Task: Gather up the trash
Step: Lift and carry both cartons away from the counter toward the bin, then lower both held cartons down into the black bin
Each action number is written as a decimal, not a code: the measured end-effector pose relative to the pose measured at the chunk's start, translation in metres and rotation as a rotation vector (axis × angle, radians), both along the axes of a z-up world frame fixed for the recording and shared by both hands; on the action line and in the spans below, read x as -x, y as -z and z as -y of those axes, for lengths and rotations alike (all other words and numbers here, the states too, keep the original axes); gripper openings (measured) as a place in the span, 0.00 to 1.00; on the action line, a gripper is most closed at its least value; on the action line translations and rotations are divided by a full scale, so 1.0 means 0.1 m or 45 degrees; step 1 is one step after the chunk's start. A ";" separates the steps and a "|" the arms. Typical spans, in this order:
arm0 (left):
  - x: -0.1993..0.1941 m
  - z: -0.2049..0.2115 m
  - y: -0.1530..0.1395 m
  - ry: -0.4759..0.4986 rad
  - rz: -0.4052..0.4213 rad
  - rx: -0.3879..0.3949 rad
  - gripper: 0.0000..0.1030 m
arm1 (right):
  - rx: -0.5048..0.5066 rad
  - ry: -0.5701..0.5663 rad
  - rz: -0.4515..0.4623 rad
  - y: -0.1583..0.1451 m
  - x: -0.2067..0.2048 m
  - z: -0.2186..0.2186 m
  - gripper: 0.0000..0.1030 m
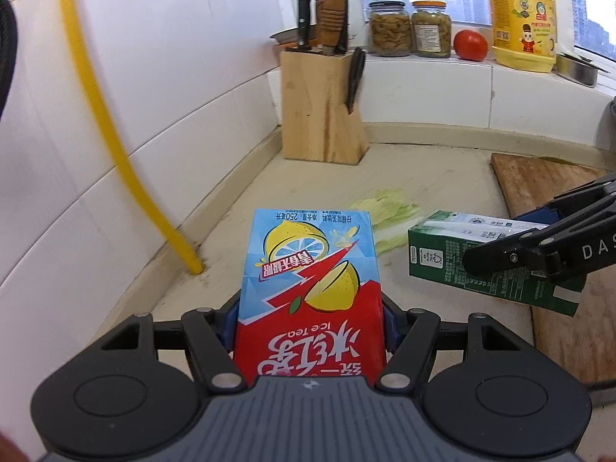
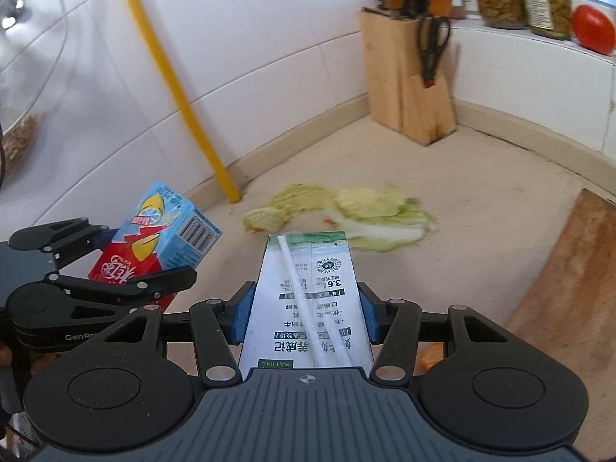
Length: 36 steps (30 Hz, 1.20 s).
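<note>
1. The left gripper (image 1: 310, 319) is clamped on a red-and-blue ice tea carton (image 1: 310, 288), lower centre of the left wrist view.
2. The right gripper (image 2: 306, 310) is clamped on a green-and-white milk carton (image 2: 308, 300) with a white straw (image 2: 304, 296).
3. Pale green cabbage leaves (image 2: 346, 211) lie on the beige countertop (image 2: 481, 200), centre frame, beyond both cartons.
4. A wooden knife block (image 1: 321, 104) stands upper centre.

Red and light-blue ice tea carton (image 1: 310, 288) with yellow lemon print, barcode on its side. Green-and-white milk carton (image 2: 308, 300), clear white straw taped on. Pale yellow-green cabbage leaves (image 2: 358, 215) on beige worktop (image 2: 481, 200). Yellow pipe (image 1: 115, 115) against white tiled wall (image 1: 184, 57).
</note>
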<state>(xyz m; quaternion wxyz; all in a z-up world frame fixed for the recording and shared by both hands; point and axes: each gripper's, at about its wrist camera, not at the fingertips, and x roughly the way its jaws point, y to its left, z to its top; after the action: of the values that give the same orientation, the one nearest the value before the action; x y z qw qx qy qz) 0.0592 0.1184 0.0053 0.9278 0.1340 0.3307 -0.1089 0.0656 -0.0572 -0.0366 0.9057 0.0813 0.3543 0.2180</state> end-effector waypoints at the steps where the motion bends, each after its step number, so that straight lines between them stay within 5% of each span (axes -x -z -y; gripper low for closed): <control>1: 0.02 -0.04 0.00 -0.006 0.001 0.000 0.62 | 0.001 -0.012 0.000 -0.01 0.01 -0.06 0.59; 36: 0.82 -1.64 0.15 -0.297 0.016 0.044 0.62 | 0.064 -0.341 -0.012 0.02 0.37 -1.83 0.59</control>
<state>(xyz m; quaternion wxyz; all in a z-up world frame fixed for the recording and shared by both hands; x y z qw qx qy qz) -0.0227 0.2825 -0.0092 0.9384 0.0794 0.3363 -0.0051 0.0284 0.1254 -0.0382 0.8686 0.0114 0.3715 0.3276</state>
